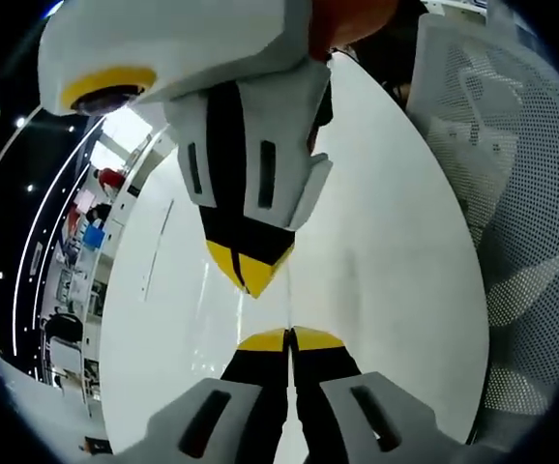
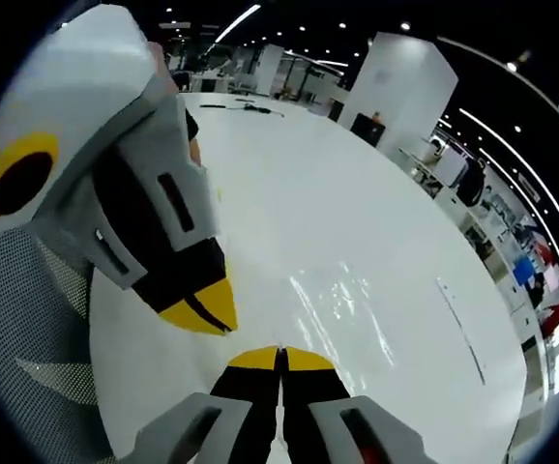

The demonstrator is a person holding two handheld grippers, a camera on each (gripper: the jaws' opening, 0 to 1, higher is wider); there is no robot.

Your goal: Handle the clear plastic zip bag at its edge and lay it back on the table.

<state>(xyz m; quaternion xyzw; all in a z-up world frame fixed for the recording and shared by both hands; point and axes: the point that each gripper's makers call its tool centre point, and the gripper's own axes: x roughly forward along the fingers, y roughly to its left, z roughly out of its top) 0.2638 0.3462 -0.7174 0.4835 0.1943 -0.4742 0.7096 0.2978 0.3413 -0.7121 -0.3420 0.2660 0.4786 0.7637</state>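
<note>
Above the table [image 2: 376, 242], both grippers, left [image 1: 289, 338] and right [image 2: 279, 356], pinched the bag's [image 2: 347, 290] edge; lowering came next.

A glossy white counter [image 2: 357, 222] carries the clear zip bag [image 2: 342, 295], lying toward three o'clock of centre.

White table [image 2: 376, 222], mesh chair [image 1: 521, 193]
</note>
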